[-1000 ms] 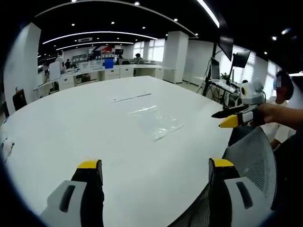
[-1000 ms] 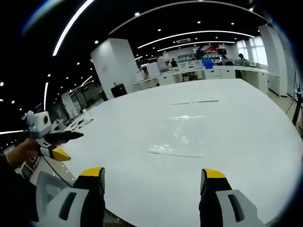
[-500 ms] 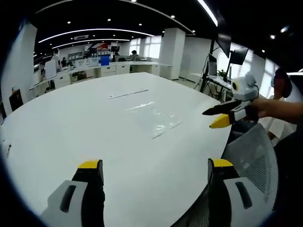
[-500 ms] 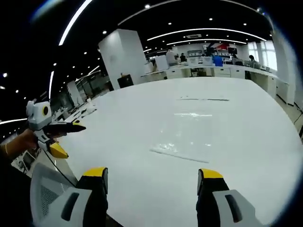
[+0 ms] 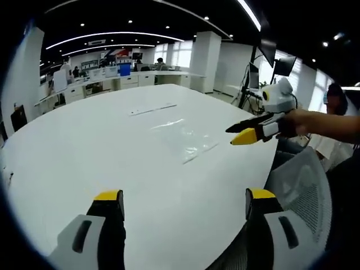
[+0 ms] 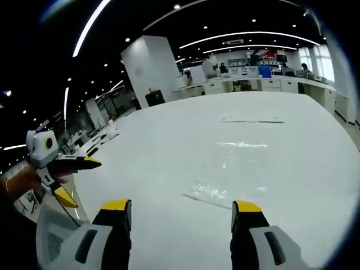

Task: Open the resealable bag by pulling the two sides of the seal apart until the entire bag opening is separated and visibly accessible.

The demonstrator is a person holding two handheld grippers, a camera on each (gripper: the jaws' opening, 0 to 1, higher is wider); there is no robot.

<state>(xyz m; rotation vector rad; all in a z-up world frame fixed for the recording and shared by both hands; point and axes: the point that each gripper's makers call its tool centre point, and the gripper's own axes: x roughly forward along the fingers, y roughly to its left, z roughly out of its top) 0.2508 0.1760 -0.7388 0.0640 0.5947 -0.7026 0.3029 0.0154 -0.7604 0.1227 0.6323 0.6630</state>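
My left gripper (image 5: 180, 205) and right gripper (image 6: 180, 211) are spread wide, empty, near the apparently sealed bag (image 5: 183, 138) lying flat on the table (image 5: 84, 146).

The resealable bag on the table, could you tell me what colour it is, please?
Clear, see-through plastic; the resealable bag shows best in the left gripper view.

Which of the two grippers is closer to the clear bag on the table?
The right gripper: in the left gripper view it reaches over the table edge near the bag. The left gripper hangs off the table, farther back.
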